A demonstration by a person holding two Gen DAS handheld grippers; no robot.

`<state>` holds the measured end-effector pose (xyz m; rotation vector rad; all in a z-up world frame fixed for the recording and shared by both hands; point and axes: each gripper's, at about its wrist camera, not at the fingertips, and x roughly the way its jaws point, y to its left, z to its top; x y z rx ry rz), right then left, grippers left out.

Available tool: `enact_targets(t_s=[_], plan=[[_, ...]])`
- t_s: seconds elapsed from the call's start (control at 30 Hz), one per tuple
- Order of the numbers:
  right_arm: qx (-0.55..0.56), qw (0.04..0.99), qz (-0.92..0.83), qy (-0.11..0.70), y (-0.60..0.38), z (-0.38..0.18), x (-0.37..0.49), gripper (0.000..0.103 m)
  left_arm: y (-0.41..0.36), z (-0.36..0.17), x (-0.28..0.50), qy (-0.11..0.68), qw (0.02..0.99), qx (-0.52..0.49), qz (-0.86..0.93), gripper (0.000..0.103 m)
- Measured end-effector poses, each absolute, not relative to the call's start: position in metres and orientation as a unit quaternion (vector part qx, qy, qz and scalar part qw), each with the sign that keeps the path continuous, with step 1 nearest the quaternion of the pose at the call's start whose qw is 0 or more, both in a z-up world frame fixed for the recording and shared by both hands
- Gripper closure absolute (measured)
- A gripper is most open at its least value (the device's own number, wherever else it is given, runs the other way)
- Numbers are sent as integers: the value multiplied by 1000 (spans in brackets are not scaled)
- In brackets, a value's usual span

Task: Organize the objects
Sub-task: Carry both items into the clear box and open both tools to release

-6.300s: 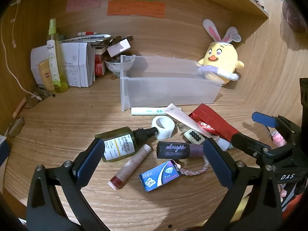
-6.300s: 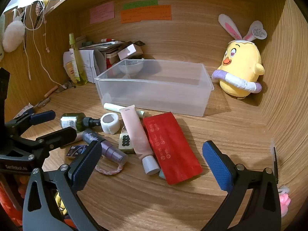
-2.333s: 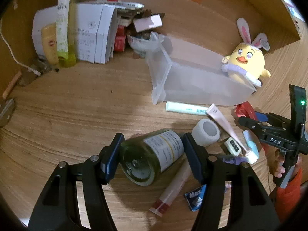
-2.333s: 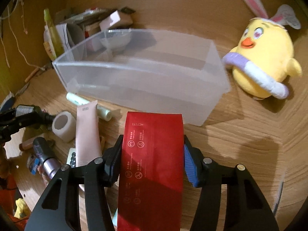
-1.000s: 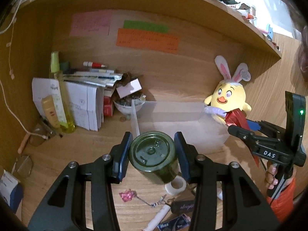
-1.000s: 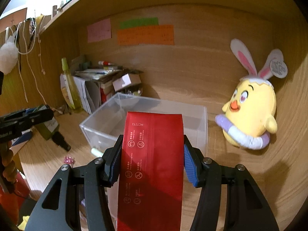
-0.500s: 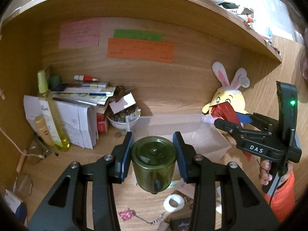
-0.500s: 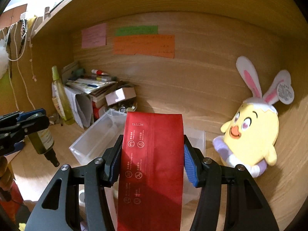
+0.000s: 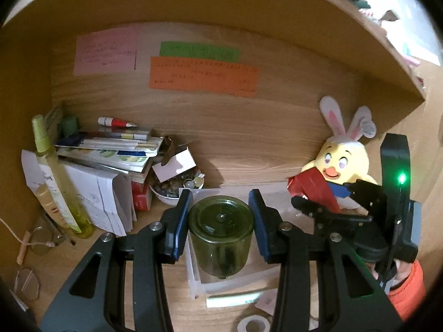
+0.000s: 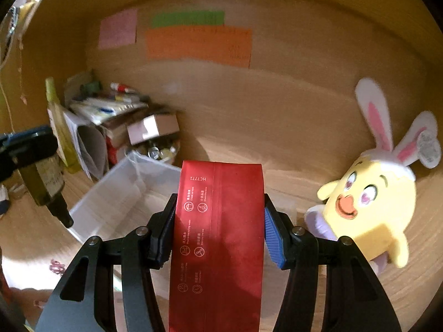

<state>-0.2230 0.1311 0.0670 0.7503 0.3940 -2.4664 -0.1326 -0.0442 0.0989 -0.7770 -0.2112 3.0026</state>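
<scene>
Left gripper (image 9: 220,222) clamped on a green bottle (image 9: 220,235), base toward the camera, neck hanging down over the near end of the clear bin (image 10: 121,191). Right gripper (image 10: 218,227) closed on a red pouch (image 10: 218,238), raised above the bin's far side, beside the plush chick (image 10: 371,204). No contents visible in the bin. Behind it, a white bowl (image 9: 166,197) full of small trinkets. Tube (image 9: 235,300) and tape roll (image 9: 253,325) lying on the table (image 9: 69,254).
</scene>
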Motion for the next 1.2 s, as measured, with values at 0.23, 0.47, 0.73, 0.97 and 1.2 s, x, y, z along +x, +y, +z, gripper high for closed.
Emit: enact_targets(t_s=[0.23,0.47,0.73,0.97,1.2], plan=[[312,246,-903,166,122,35,-243,52,-39,78,-160,-57,9,-275,960,62],[334,246,-893,177,120,21,-249,52,-39,51,-185,-66,20,-325,943,62],[358,261,-877,185,112,7,-251,52,-34,30,-198,-68,31,-365,928,62],[369,271,-871,177,114,14,-252,51,-35,30,-196,-72,30,-375,924,50],[349,276,-877,180,114,28,-241,38,-34,45,-181,-60,21,-351,934,34]])
